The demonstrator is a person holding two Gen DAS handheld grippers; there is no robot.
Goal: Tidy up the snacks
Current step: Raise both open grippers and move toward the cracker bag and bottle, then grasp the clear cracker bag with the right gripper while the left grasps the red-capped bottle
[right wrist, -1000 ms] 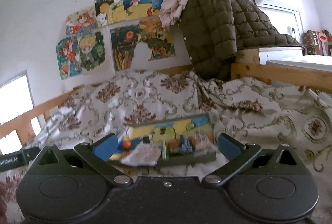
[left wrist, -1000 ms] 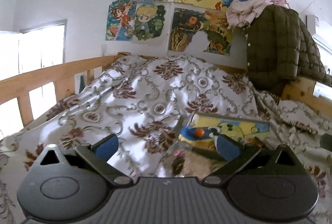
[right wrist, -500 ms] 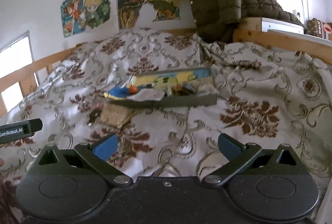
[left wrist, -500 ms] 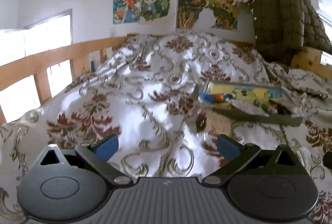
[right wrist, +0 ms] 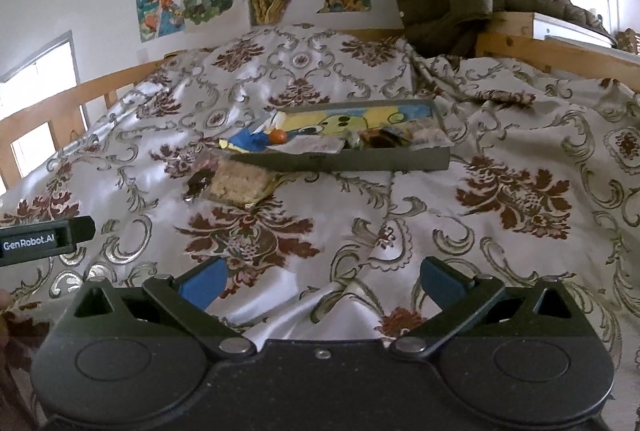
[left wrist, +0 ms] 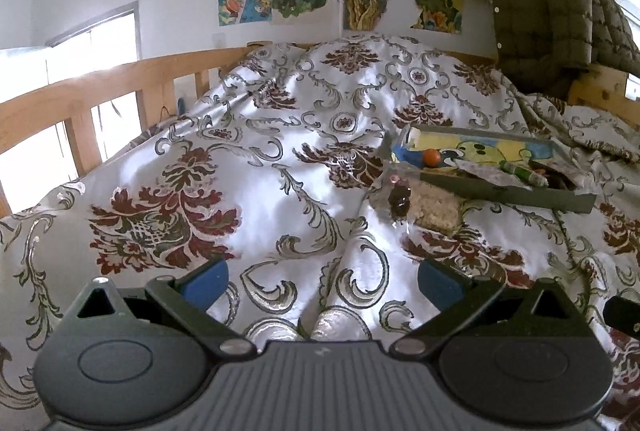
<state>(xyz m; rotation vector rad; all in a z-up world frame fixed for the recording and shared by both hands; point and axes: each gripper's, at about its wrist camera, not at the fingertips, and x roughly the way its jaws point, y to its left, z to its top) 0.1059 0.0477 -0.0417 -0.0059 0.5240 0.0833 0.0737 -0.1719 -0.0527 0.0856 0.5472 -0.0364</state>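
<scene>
Both grippers agape, seemingly empty-handed.

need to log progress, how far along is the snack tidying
Mostly done: several snacks sit in the tray. Nothing in hand: left gripper and right gripper are open. Left: the rice cracker pack and dark sweet beside the tray.

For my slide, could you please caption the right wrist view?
Open right gripper faces a snack tray and two loose snack packets on a patterned bedspread.
</scene>
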